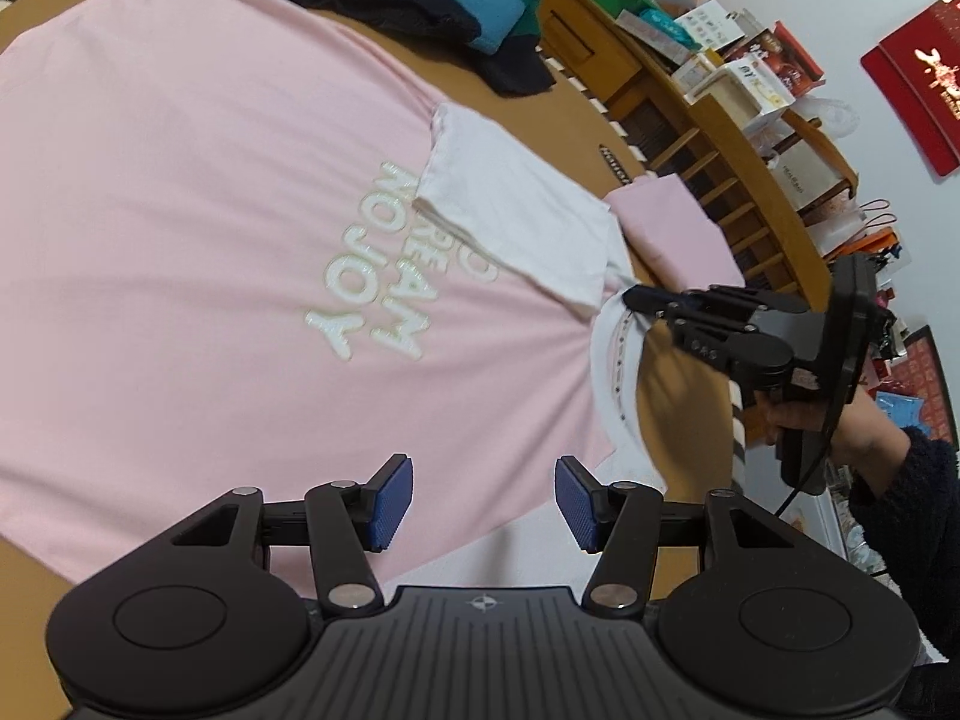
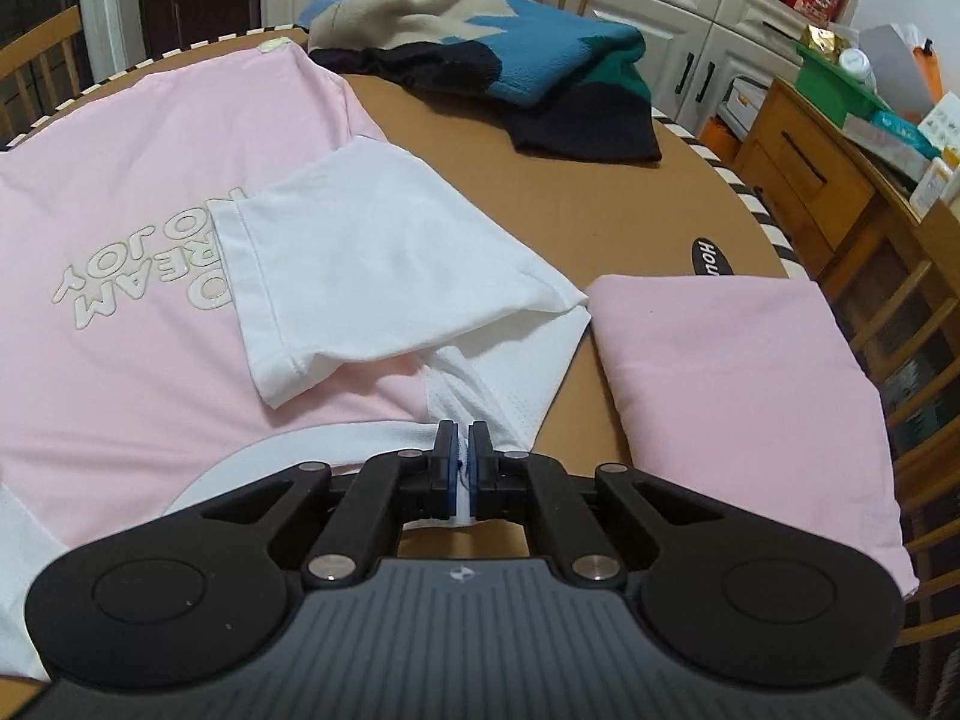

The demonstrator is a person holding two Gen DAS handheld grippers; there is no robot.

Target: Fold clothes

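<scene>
Pink T-shirt [image 1: 180,228] spread flat on table [image 2: 600,210], white sleeve [image 2: 372,252] folded over print. Right gripper [image 2: 461,456] pinched shut on white fabric beside collar [image 1: 612,372]. Left gripper [image 1: 483,498] half open, empty, near collar. Advise gripping opposite shoulder, lifting evenly.

The left gripper [image 1: 483,501] hangs open over the pink T-shirt [image 1: 180,210]. Ahead to its right, the right gripper [image 1: 636,300] pinches the shirt's white collar [image 1: 606,384].
</scene>
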